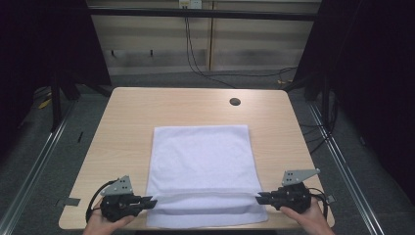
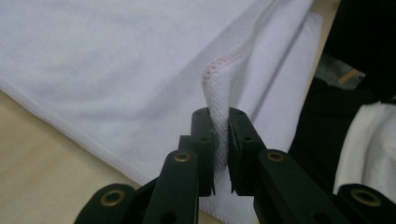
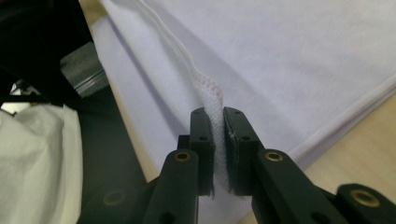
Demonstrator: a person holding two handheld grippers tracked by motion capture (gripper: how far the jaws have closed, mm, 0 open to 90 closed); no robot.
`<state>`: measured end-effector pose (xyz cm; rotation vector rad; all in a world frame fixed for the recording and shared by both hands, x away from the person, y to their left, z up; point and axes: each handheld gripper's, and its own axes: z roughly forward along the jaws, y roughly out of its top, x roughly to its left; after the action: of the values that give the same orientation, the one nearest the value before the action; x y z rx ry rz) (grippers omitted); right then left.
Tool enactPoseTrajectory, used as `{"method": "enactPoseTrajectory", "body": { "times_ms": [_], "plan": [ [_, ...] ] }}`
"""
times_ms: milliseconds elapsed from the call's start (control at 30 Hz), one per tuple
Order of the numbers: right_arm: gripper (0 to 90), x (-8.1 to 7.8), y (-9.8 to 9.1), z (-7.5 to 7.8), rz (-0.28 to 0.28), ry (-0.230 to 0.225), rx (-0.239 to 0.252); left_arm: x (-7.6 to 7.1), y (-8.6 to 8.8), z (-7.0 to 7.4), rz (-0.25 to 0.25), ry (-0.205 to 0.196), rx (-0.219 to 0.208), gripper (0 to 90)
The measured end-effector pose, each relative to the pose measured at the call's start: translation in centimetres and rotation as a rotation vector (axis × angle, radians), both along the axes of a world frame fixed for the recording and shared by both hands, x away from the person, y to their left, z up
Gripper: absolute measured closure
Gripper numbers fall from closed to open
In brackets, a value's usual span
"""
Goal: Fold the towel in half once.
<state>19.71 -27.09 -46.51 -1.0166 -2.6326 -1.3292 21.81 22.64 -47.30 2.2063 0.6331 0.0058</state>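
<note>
Left gripper (image 1: 152, 200) pinching a hemmed fold of the white towel (image 1: 200, 156) between both pads, cloth bunched upward just past the tips in the left gripper view (image 2: 219, 135). Right gripper (image 1: 259, 198) likewise clamped on the hem at the opposite near corner, stitched edge rising between its pads (image 3: 218, 135). Towel spread flat on the wooden table (image 1: 127, 112) beyond both grippers, near edge folded over and stretched between the two tips.
</note>
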Motion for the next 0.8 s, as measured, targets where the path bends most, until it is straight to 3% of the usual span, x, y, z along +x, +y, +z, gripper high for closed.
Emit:
{"method": "enactPoseTrajectory", "body": {
  "times_ms": [67, 133, 200, 267, 300, 367, 433, 500, 533, 600, 633, 667, 700, 733, 767, 800],
  "plan": [
    [76.1, -0.7, 0.3, -0.7, 0.027, 0.033, -0.042, -0.7, 0.1, -0.1, -0.038, -0.004, 0.005, 80.1],
    [74.7, -1.1, 0.3, -0.6, 0.038, 0.031, -0.053, -0.9, 0.2, 0.3, -0.053, 0.01, -0.028, 77.7],
    [73.1, -1.4, 0.2, -0.6, 0.044, 0.026, -0.042, -1.1, 0.2, 0.3, -0.064, 0.02, -0.05, 76.9],
    [69.2, -2.0, -0.1, -0.6, 0.065, 0.048, -0.018, -1.2, 0.3, 0.4, -0.076, 0.022, -0.06, 75.4],
    [68.3, -2.2, -0.2, -0.7, 0.081, 0.059, -0.007, -1.3, 0.6, 0.6, -0.076, 0.029, -0.096, 74.1],
    [65.9, -2.5, -0.1, -0.7, 0.08, 0.059, -0.021, -1.4, 0.8, 0.7, -0.073, 0.03, -0.11, 73.0],
    [65.4, -2.9, -0.3, -0.4, 0.065, 0.041, -0.003, -1.3, 1.7, 1.0, -0.032, 0.031, -0.17, 71.3],
    [66.2, -2.7, -0.4, -0.2, 0.045, 0.027, 0.002, -1.1, 1.9, 1.1, -0.01, 0.018, -0.177, 69.5],
    [66.3, -1.9, -0.5, 0.0, 0.006, 0.008, 0.01, -0.6, 1.9, 1.4, 0.02, 0.01, -0.174, 69.0],
    [66.7, -1.5, -0.6, 0.0, -0.007, 0.001, 0.013, 0.1, 1.6, 1.4, 0.035, -0.002, -0.167, 69.1],
    [67.1, 0.2, -0.4, 0.0, -0.044, -0.018, 0.02, 1.7, 1.0, 1.3, 0.052, -0.004, -0.155, 69.3],
    [67.3, 1.0, -0.3, 0.0, -0.065, -0.025, 0.022, 1.7, 1.0, 1.3, 0.052, -0.004, -0.155, 69.7],
    [67.3, 1.0, -0.3, 0.0, -0.065, -0.025, 0.022, 2.6, 0.5, 1.2, 0.066, 0.001, -0.154, 69.7],
    [68.4, 2.6, 0.0, 0.1, -0.085, -0.046, 0.016, 3.3, 0.2, 1.1, 0.081, 0.004, -0.152, 69.4],
    [69.1, 3.8, 0.2, 0.1, -0.093, -0.053, 0.016, 5.4, -0.6, 0.9, 0.125, 0.019, -0.153, 67.0],
    [69.3, 4.7, 0.4, 0.1, -0.102, -0.055, 0.015, 5.4, -0.6, 0.9, 0.125, 0.019, -0.153, 67.3]
  ]
}}
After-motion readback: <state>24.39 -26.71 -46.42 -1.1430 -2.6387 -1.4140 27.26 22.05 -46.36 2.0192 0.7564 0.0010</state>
